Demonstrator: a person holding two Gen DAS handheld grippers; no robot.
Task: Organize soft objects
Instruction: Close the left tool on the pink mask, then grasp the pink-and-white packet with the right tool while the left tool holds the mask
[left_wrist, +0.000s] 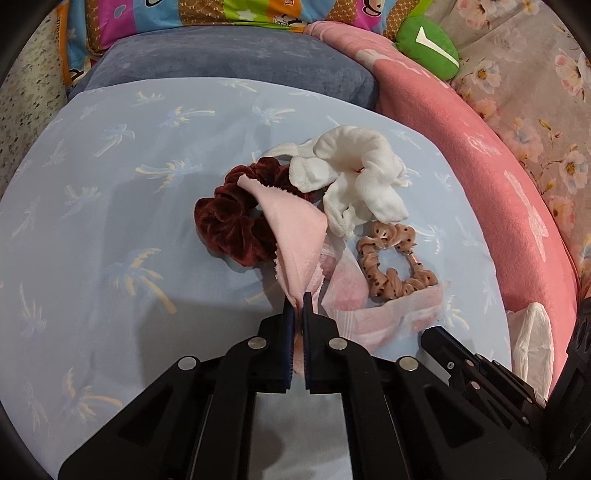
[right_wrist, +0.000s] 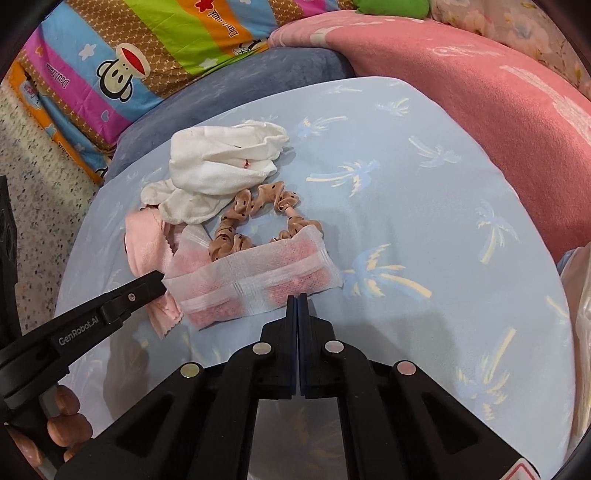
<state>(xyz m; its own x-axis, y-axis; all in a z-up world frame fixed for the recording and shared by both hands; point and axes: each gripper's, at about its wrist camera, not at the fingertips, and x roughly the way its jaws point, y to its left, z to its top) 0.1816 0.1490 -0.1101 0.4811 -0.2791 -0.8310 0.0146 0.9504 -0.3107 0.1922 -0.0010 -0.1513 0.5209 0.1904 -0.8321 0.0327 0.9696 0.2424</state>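
On the light blue palm-print cover (left_wrist: 110, 192) lies a small heap of soft things. My left gripper (left_wrist: 297, 301) is shut on a fold of the pale pink cloth (left_wrist: 295, 236), which rises from the tips over a dark red velvet scrunchie (left_wrist: 229, 221). Crumpled white socks (left_wrist: 354, 173) lie behind it, with a tan dotted scrunchie (left_wrist: 395, 258) to the right. My right gripper (right_wrist: 297, 297) is shut on the near edge of a white gauzy packet with pink filling (right_wrist: 258, 280). Beside that packet's left end, the left gripper (right_wrist: 157, 282) holds the pink cloth (right_wrist: 142, 243).
A blue-grey cushion (left_wrist: 229, 62) sits behind the cover, and a pink blanket (left_wrist: 480, 155) curves along its right side. A striped cartoon quilt (right_wrist: 147, 48) and a green plush (left_wrist: 428, 46) lie at the back. A white plastic bag (left_wrist: 532, 343) sits at the right edge. Fingers of a hand (right_wrist: 62, 417) grip the left tool.
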